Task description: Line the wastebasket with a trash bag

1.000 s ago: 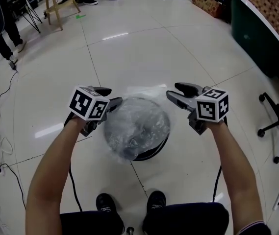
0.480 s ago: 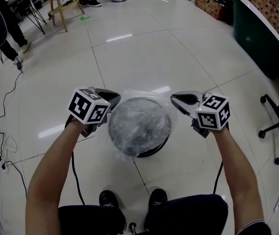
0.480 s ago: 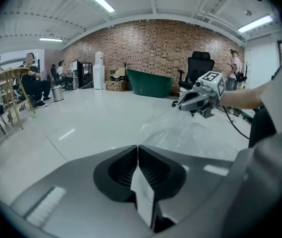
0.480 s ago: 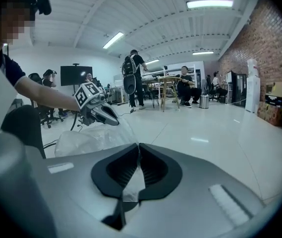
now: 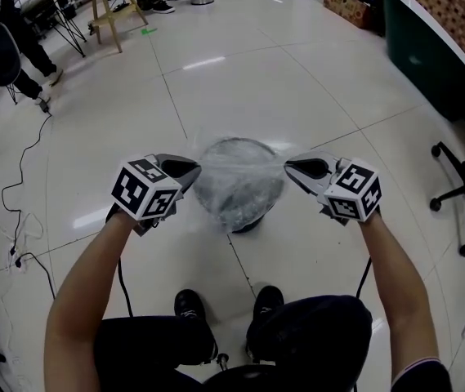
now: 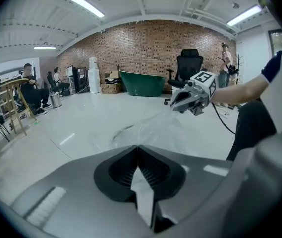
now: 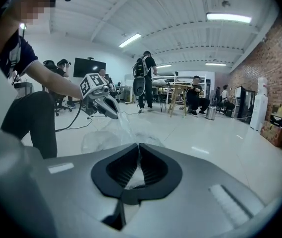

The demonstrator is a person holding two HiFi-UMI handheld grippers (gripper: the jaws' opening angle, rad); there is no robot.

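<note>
Both grippers are up over the wastebasket [image 5: 252,220] now, which sits on the pale tiled floor [image 5: 216,80] just ahead of the person's shoes [image 5: 190,305]. The clear trash bag [image 5: 240,178] is stretched taut between them, a thin sheet spanning the basket's mouth with the rest sagging down inside. The left gripper [image 5: 193,168] has just been closing, and its own view shows the jaws together with a strip of film pinched in the seam. The right gripper [image 5: 291,167] is clamped the same way on the opposite edge, jaws fully together on plastic. They are level with each other, one on each side of the rim. Whether the bag's edge laps over the rim anywhere is hard to tell through the glare.
</note>
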